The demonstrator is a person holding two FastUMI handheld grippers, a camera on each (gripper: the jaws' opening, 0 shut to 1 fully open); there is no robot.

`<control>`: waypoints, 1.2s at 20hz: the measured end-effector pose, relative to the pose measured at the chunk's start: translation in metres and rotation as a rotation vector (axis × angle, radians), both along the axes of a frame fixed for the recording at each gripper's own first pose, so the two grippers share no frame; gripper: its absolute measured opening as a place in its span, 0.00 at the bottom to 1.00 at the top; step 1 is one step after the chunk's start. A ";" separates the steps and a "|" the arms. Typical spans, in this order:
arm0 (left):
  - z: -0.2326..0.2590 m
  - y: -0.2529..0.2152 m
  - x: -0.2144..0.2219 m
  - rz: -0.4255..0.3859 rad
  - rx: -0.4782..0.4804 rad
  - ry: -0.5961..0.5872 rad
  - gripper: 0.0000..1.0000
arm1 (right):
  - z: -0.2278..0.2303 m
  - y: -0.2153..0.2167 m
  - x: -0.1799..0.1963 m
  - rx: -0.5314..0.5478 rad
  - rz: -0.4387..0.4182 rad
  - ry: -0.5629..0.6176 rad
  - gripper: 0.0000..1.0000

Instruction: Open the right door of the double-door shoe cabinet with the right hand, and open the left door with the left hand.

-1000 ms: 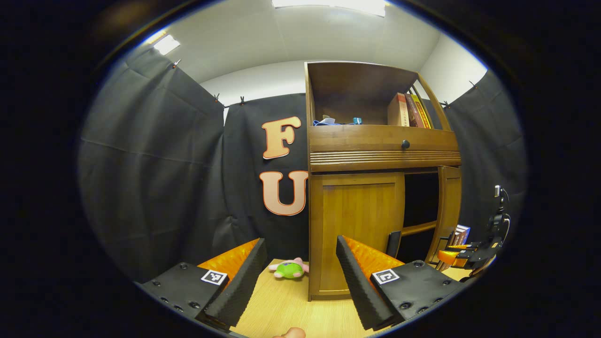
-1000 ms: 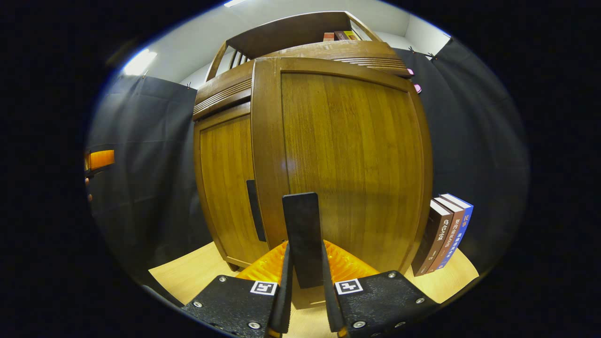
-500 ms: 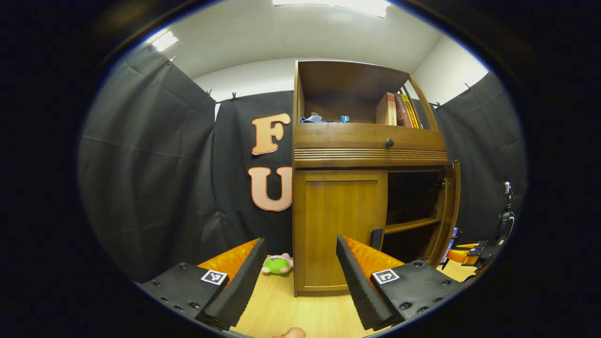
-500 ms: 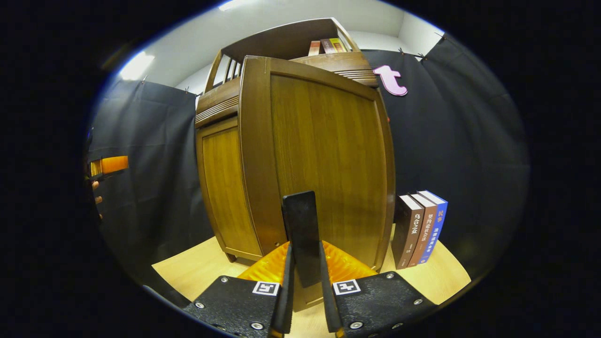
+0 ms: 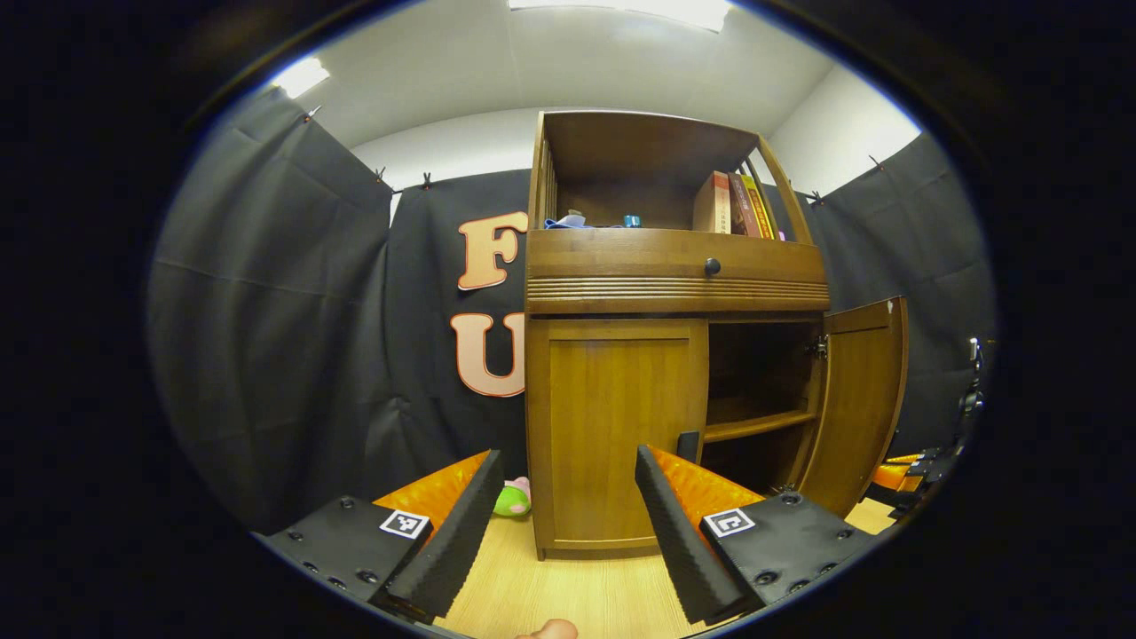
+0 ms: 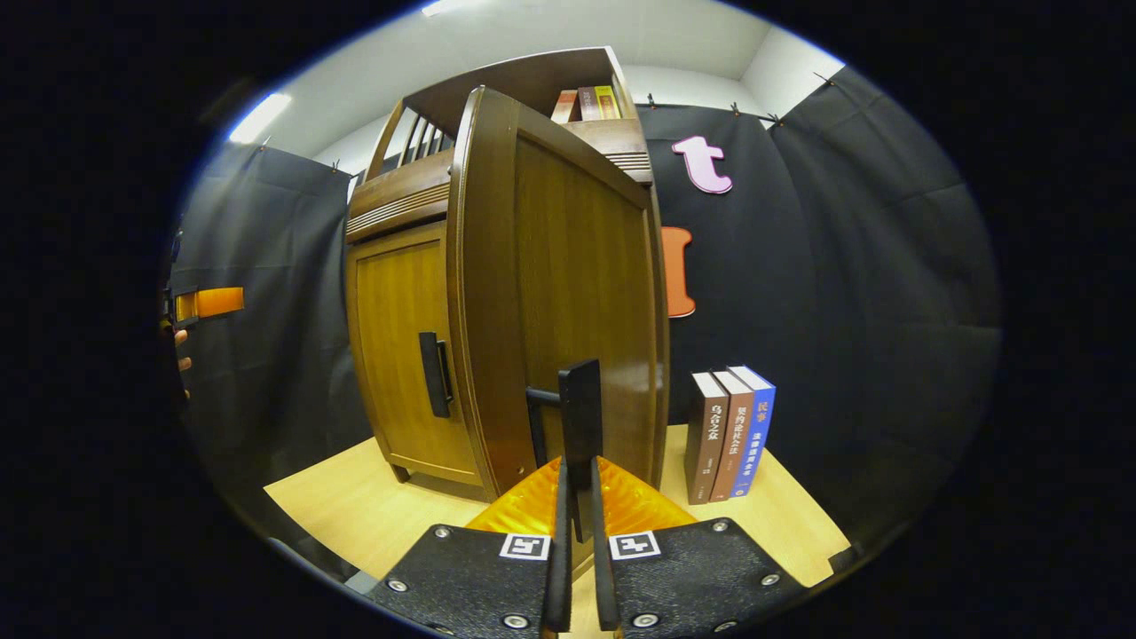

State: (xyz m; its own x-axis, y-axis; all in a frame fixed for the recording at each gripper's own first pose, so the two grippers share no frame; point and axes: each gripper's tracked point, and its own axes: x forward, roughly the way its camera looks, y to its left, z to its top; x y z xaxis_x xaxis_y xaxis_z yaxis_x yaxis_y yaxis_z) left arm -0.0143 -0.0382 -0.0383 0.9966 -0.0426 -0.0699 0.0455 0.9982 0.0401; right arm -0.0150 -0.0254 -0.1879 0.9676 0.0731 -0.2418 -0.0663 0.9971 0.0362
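Observation:
The wooden shoe cabinet (image 5: pixel 674 284) stands on a light wood table. Its left door (image 5: pixel 621 426) is closed, and the dark handle (image 5: pixel 688 444) sits at that door's right edge. My left gripper (image 5: pixel 568 497) is open in front of this door, a short way off and touching nothing. The right door (image 5: pixel 856 399) is swung wide, baring dark shelves. In the right gripper view this door (image 6: pixel 568 293) stands edge-on, and my right gripper (image 6: pixel 579 488) is shut on its handle (image 6: pixel 579 413). The left door's handle (image 6: pixel 435 374) is also in sight there.
A green plush toy (image 5: pixel 510 499) lies left of the cabinet base. Three books (image 6: pixel 732 430) stand on the table right of the open door. More books (image 5: pixel 732 204) stand on the top shelf above a drawer knob (image 5: pixel 712 265). Black cloth walls surround the table.
The right door has swung from partly open to wide open, with my right gripper holding its handle throughout. The cabinet has shifted left in the left gripper view; that gripper stays open.

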 end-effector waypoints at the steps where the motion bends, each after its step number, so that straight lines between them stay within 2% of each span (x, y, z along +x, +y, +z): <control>1: -0.001 -0.003 0.000 -0.002 0.001 0.000 0.95 | 0.002 -0.008 -0.002 -0.007 -0.014 -0.001 0.09; 2: -0.001 -0.006 0.001 -0.004 0.002 0.000 0.95 | 0.003 -0.017 -0.005 -0.016 -0.033 -0.003 0.09; 3: 0.000 -0.009 0.002 -0.007 0.003 0.001 0.95 | 0.004 -0.027 -0.006 -0.030 -0.055 -0.004 0.17; 4: 0.000 -0.011 0.002 -0.009 0.004 0.000 0.95 | 0.003 -0.039 -0.007 -0.049 -0.079 -0.008 0.06; 6: 0.001 -0.015 0.003 -0.013 0.004 -0.004 0.95 | 0.002 -0.061 -0.008 -0.072 -0.125 -0.015 0.04; 7: 0.002 -0.018 0.003 -0.014 0.004 -0.006 0.95 | 0.002 -0.069 -0.007 -0.070 -0.138 -0.016 0.12; 8: 0.001 -0.020 0.004 -0.015 0.004 -0.007 0.95 | 0.003 -0.074 -0.007 -0.060 -0.145 -0.016 0.02; 17: -0.013 -0.033 0.019 -0.014 0.007 0.018 0.95 | 0.004 -0.100 -0.006 -0.042 -0.128 -0.027 0.01; 18: -0.014 -0.035 0.021 -0.016 0.004 0.021 0.95 | 0.004 -0.104 -0.006 -0.039 -0.127 -0.027 0.12; 19: -0.017 -0.038 0.025 -0.019 0.001 0.025 0.95 | 0.004 -0.108 -0.005 -0.037 -0.131 -0.026 0.02; 20: -0.019 -0.040 0.027 -0.020 -0.001 0.028 0.95 | 0.003 -0.114 -0.005 -0.034 -0.133 -0.026 0.02; 21: -0.020 -0.042 0.029 -0.021 -0.001 0.031 0.95 | 0.004 -0.116 -0.006 -0.022 -0.130 -0.026 0.03; 22: -0.022 -0.044 0.032 -0.021 0.000 0.033 0.96 | 0.005 -0.120 -0.006 -0.015 -0.137 -0.030 0.14; 23: -0.024 -0.047 0.035 -0.024 0.001 0.035 0.96 | 0.006 -0.126 -0.007 -0.017 -0.147 -0.035 0.18; 24: -0.027 -0.051 0.038 -0.029 0.001 0.037 0.96 | 0.006 -0.131 -0.007 -0.018 -0.153 -0.038 0.04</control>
